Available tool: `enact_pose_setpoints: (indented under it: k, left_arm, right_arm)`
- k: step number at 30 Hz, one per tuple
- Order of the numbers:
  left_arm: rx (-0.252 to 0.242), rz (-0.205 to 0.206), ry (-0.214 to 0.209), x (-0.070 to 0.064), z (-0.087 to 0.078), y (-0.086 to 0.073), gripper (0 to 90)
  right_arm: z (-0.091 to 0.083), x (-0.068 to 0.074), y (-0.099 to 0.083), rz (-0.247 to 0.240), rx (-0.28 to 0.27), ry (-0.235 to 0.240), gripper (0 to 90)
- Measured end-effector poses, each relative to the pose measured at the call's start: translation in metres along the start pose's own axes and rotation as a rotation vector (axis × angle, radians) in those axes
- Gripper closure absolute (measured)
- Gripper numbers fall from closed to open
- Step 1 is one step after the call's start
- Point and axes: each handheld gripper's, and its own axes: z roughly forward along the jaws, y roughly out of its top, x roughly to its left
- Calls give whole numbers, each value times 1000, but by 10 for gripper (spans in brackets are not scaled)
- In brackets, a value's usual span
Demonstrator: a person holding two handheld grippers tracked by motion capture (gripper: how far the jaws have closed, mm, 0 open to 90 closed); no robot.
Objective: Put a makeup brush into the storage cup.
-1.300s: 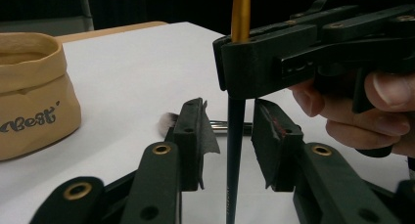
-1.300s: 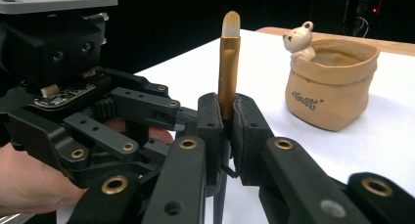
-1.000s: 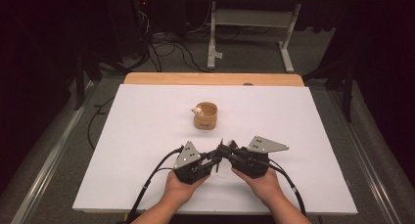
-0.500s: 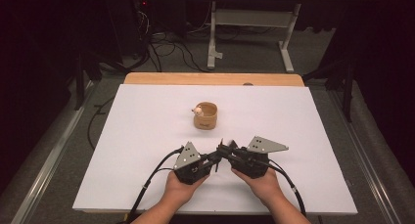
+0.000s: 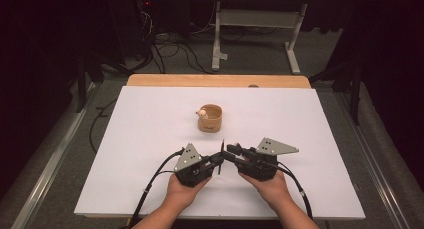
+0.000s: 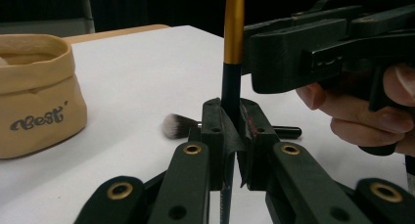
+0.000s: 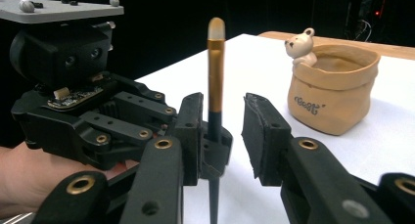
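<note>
Left gripper view: left tongs (image 6: 230, 136) clamp the upright brush (image 6: 233, 53); right tongs (image 7: 222, 136) stand apart.

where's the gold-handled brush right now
The gold-handled brush stands upright, clamped in the left gripper, between the right gripper's open jaws, near of the tan pouch.

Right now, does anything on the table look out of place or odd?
Only one thing: a fluffy makeup brush lies flat on the white table, outside the tan pouch-shaped pot. The slim gold-banded brush stands upright, clamped in the left gripper.
</note>
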Motion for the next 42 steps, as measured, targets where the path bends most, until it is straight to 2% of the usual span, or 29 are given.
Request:
enact_pose_setpoints:
  k: [5, 17, 25, 33, 42]
  left_arm:
    - [-7, -6, 15, 5, -5, 2, 828]
    - [-35, -7, 60, 17, -20, 7, 828]
    - [-55, -16, 91, 27, -28, 10, 828]
    - [-70, -22, 123, 35, -36, 13, 828]
    - [-80, -19, 142, 39, -42, 14, 829]
  right_arm:
    - [-4, -2, 1, 2, -4, -16, 692]
    - [-16, -10, 2, -43, 3, -90, 605]
    - [-20, -14, 2, -71, 22, -140, 502]
    - [-24, -20, 2, -72, 24, -168, 400]
    - [-28, -23, 3, -69, 11, -222, 233]
